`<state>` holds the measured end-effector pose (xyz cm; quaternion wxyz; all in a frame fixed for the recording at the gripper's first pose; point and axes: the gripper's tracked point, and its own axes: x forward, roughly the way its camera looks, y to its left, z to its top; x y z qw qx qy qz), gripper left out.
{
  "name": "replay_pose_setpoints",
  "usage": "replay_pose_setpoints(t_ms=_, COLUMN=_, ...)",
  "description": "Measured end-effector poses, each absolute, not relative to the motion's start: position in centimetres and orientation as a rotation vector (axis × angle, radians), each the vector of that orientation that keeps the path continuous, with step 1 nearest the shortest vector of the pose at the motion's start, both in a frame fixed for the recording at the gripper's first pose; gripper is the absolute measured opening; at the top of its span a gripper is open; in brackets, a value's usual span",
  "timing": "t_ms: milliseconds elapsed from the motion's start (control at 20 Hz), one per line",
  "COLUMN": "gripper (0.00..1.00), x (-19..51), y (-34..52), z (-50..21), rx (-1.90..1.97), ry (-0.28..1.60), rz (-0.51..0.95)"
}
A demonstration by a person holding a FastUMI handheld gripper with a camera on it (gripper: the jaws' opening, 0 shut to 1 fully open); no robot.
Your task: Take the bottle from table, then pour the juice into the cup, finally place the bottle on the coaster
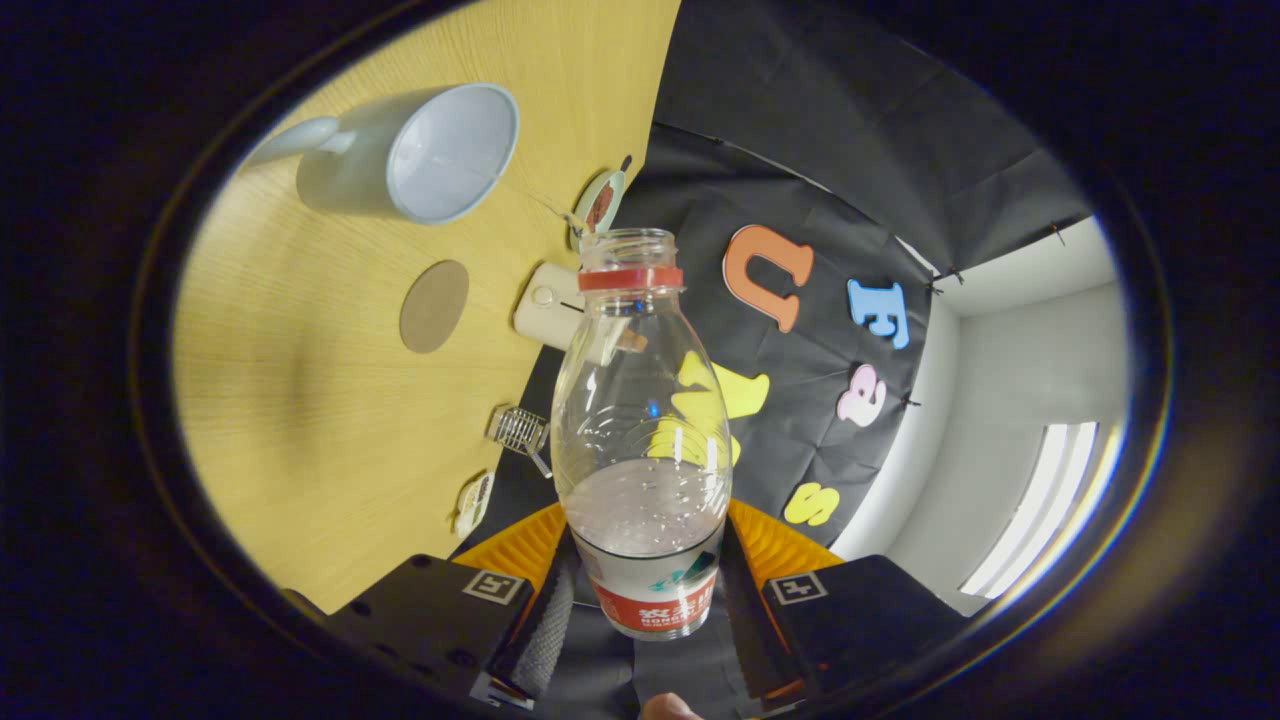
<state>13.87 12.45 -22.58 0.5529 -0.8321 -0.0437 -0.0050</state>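
My gripper (645, 590) is shut on a clear plastic bottle (640, 430), both fingers pressing on its labelled lower part. The bottle has a red neck ring, no cap, and a little liquid pooled near the label. The whole view is rolled, so the wooden table (300, 400) stands like a wall beside the bottle. A pale blue cup (420, 155) with a handle stands on the table beyond the bottle's mouth, its inside looking bare. A round brown coaster (434, 306) lies on the table between the cup and the fingers.
Along the table's far edge sit a small dish (598, 205) with something dark in it, a cream-coloured box-like device (548, 305), a tiny wire basket (520, 430) and another small dish (473, 503). The black cloth wall and a white wall with a ceiling light rise behind.
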Motion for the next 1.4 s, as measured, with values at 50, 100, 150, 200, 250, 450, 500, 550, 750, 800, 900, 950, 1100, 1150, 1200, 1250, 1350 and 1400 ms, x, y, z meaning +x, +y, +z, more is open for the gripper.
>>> replay_pose_setpoints(t_ms=50, gripper=0.74, x=13.9, y=12.4, z=-22.4, rx=-1.968, ry=-0.105, rz=-0.012)
replay_pose_setpoints(t_ms=100, gripper=0.74, x=13.8, y=12.4, z=-22.4, rx=-1.970, ry=-0.105, rz=-0.012)
replay_pose_setpoints(t_ms=150, gripper=0.74, x=13.8, y=12.5, z=-22.3, rx=-1.975, ry=-0.108, rz=-0.013)
replay_pose_setpoints(t_ms=200, gripper=0.74, x=13.6, y=12.6, z=-22.2, rx=-1.980, ry=-0.113, rz=-0.016)
replay_pose_setpoints(t_ms=250, gripper=0.74, x=13.7, y=12.7, z=-22.1, rx=-1.984, ry=-0.117, rz=-0.013)
replay_pose_setpoints(t_ms=450, gripper=0.74, x=13.7, y=12.9, z=-22.0, rx=-2.005, ry=-0.127, rz=-0.012)
replay_pose_setpoints(t_ms=500, gripper=0.74, x=13.6, y=13.0, z=-21.9, rx=-2.007, ry=-0.130, rz=-0.012)
replay_pose_setpoints(t_ms=550, gripper=0.74, x=13.5, y=13.1, z=-21.8, rx=-2.008, ry=-0.133, rz=-0.014)
replay_pose_setpoints(t_ms=750, gripper=0.74, x=13.6, y=13.2, z=-21.3, rx=-2.019, ry=-0.145, rz=-0.016)
replay_pose_setpoints(t_ms=800, gripper=0.74, x=13.8, y=13.3, z=-21.4, rx=-2.021, ry=-0.148, rz=-0.017)
replay_pose_setpoints(t_ms=900, gripper=0.74, x=13.7, y=13.4, z=-21.3, rx=-2.024, ry=-0.150, rz=-0.017)
replay_pose_setpoints(t_ms=950, gripper=0.74, x=13.6, y=13.4, z=-21.3, rx=-2.024, ry=-0.149, rz=-0.016)
replay_pose_setpoints(t_ms=1100, gripper=0.74, x=13.4, y=13.6, z=-21.3, rx=-2.025, ry=-0.154, rz=-0.013)
replay_pose_setpoints(t_ms=1150, gripper=0.74, x=13.5, y=13.7, z=-21.3, rx=-2.024, ry=-0.154, rz=-0.012)
replay_pose_setpoints(t_ms=1200, gripper=0.74, x=13.5, y=13.7, z=-21.3, rx=-2.022, ry=-0.153, rz=-0.012)
replay_pose_setpoints(t_ms=1250, gripper=0.74, x=13.5, y=13.6, z=-21.3, rx=-2.019, ry=-0.150, rz=-0.012)
replay_pose_setpoints(t_ms=1350, gripper=0.74, x=13.4, y=13.7, z=-21.4, rx=-2.011, ry=-0.150, rz=-0.012)
replay_pose_setpoints(t_ms=1400, gripper=0.74, x=13.3, y=13.7, z=-21.3, rx=-2.008, ry=-0.149, rz=-0.013)
